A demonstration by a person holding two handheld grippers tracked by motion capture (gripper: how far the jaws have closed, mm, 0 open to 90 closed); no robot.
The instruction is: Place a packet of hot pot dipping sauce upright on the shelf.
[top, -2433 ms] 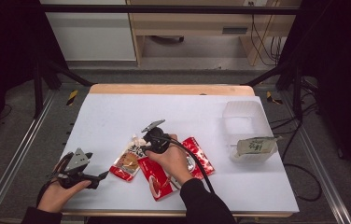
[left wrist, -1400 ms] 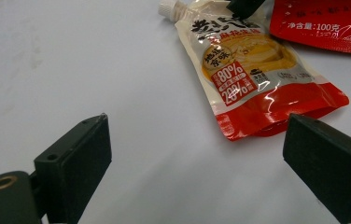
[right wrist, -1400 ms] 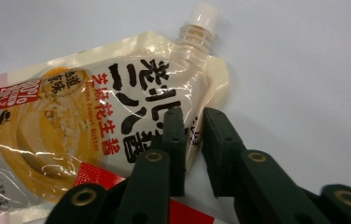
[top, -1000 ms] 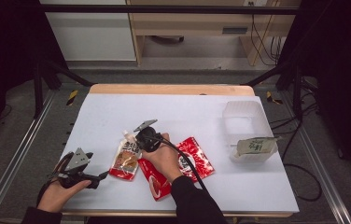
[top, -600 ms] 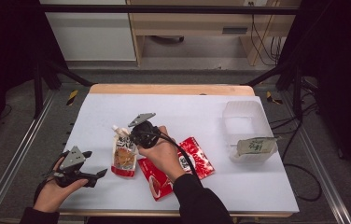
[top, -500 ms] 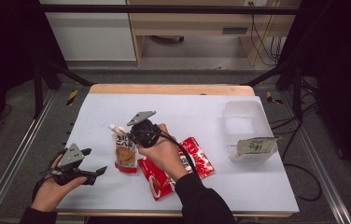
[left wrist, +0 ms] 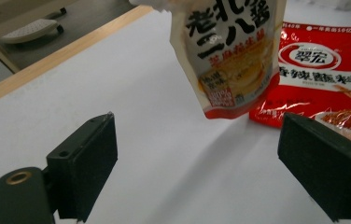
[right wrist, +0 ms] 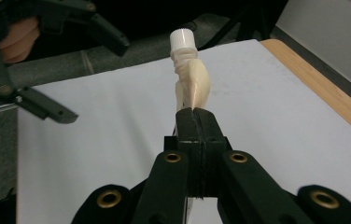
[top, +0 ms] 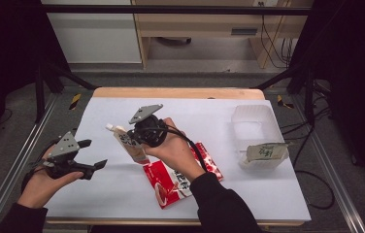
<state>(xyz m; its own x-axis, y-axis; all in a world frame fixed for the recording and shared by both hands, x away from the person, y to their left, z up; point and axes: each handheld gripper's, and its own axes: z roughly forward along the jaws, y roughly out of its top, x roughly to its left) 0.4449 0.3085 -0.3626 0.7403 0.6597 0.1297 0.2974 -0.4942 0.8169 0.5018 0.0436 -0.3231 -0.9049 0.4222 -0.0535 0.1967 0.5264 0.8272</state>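
Note:
A cream spouted pouch with dark lettering and a red bottom hangs above the white table, its white cap pointing left. My right gripper is shut on the pouch's upper part. In the right gripper view the jaws are pressed together on the pouch just below the cap. My left gripper is held open above the table's left side, its jaws wide apart with nothing between them. In the left gripper view the pouch hangs ahead of the open left gripper.
Red flat packets lie on the table under the right forearm, also visible as red packets beyond the pouch. A clear plastic tub stands at the right, with a greenish pouch at its near end. The wooden edge bounds the far side.
The right gripper has lifted the spouted pouch off the table, up and slightly left, so it now hangs upright. The left gripper has risen too, still open.

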